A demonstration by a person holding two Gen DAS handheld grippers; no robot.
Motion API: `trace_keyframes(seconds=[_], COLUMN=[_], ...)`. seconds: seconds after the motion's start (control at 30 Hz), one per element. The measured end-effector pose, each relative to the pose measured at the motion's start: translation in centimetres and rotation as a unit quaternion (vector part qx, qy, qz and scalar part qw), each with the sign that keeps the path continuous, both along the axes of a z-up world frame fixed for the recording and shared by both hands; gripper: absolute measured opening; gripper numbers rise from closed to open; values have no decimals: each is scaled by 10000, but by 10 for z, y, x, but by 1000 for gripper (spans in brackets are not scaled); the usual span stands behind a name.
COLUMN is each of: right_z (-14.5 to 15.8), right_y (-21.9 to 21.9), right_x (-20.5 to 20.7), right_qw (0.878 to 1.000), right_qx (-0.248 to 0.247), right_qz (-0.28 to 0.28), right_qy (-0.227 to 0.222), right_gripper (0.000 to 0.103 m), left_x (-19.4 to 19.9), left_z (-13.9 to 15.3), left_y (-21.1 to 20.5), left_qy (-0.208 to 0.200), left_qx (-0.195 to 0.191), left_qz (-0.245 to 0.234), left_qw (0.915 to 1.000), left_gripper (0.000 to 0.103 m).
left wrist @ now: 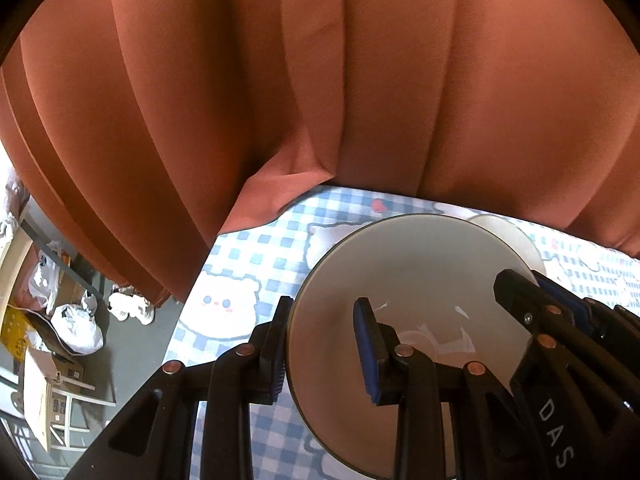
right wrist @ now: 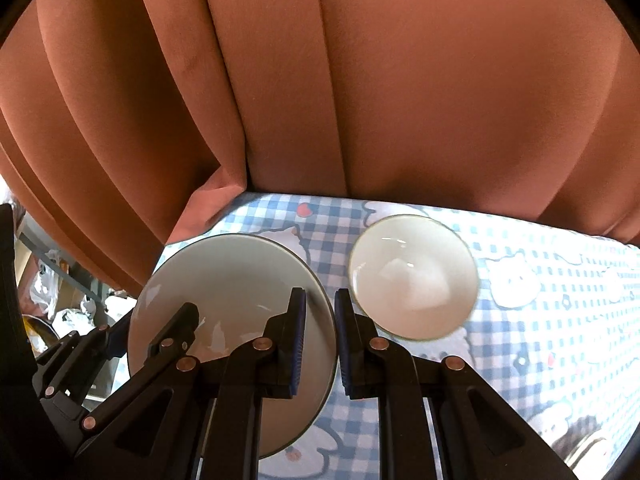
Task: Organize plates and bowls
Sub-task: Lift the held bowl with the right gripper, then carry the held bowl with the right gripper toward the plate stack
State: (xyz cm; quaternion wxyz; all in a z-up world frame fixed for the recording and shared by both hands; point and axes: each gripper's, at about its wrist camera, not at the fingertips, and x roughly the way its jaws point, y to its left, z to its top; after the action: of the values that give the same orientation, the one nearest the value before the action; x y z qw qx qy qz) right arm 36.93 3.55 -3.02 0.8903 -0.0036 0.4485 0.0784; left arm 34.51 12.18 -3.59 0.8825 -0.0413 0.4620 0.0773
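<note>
Left wrist view: the left gripper [left wrist: 322,354] has its jaws pinching the left rim of a round, glossy grey plate [left wrist: 412,280], one pad outside and one inside; the right gripper [left wrist: 520,292] bites the opposite rim, likely so the plate stays level above the checked tabletop [left wrist: 248,256].

Right wrist view: the right gripper's jaws pinch the plate's right rim. A smooth white bowl [right wrist: 414,276] sits just beside it, before a rust curtain [right wrist: 360,80].

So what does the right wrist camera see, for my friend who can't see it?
Both grippers pinch opposite edges of one pale plate above a blue checked tablecloth. A white bowl sits on the cloth to the right, with an orange curtain behind.
</note>
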Motion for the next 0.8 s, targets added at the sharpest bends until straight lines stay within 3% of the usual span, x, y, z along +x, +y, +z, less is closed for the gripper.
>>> trace_keyframes(seconds=[0.53, 0.8], right_z=[32, 44], right_y=[-54, -105], right_x=[-86, -121], right_qw=[9993, 9988], right_qx=[26, 102], right_qz=[-281, -246], right_qy=[-230, -415], right_gripper=[18, 18], left_x=[-72, -107], left_z=[31, 44], left_y=[-52, -87], left_qy=[-250, -396], left_qx=[40, 130], left_qz=[-311, -299], left_qw=[9992, 9987], left_gripper=[29, 29])
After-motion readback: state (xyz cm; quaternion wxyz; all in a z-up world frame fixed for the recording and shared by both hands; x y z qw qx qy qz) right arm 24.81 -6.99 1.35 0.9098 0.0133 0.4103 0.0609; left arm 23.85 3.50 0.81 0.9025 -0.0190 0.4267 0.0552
